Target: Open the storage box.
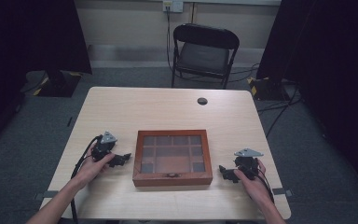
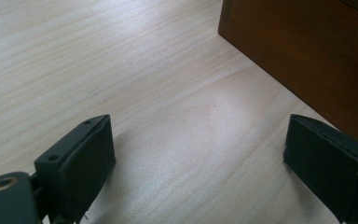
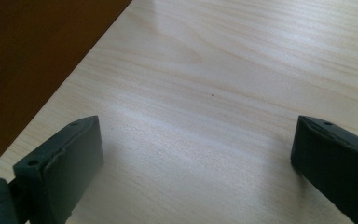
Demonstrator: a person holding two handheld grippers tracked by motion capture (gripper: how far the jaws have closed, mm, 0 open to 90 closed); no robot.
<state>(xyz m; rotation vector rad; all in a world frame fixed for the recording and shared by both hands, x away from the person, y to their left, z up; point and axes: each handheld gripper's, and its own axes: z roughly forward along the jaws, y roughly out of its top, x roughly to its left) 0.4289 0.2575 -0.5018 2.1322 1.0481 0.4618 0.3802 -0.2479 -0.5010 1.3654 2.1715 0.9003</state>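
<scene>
a box (image 1: pixel 172 157) sits on the table (image 1: pixel 168 107), near the front edge and about midway across. the left gripper (image 1: pixel 119 160) lies on the table just left of the box, the right gripper (image 1: pixel 227 172) just right of it, each apart from the box wall. a small round cap (image 1: pixel 202 101) is set in the table behind the box. a chair (image 1: pixel 204 51) stands on the floor beyond the table's far edge.
</scene>
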